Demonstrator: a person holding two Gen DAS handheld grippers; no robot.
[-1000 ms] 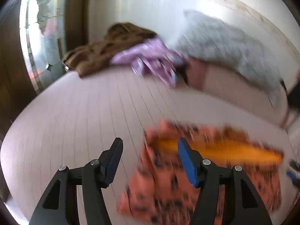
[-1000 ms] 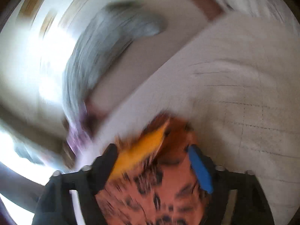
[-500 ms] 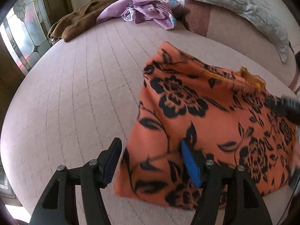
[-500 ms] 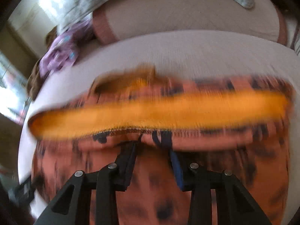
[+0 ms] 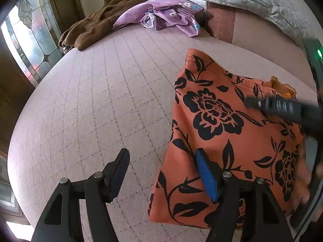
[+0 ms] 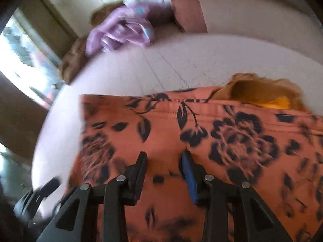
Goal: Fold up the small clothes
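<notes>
From your left wrist: the orange floral garment lies flat on the pink bedspread; your left gripper is opening over its left edge, clamping nothing. From your right wrist: your right gripper hovers above it, jaws apart.

Orange floral garment on bed, left tool opening, perhaps touching

Orange garment with black floral print lies folded flat on the pink quilted bed, right side of the left wrist view, left edge straight and lying flat. Mustard-yellow lining or waistband pokes out at its far right corner. Surface mostly smooth, one hem seam visible along the far edge.
</notes>
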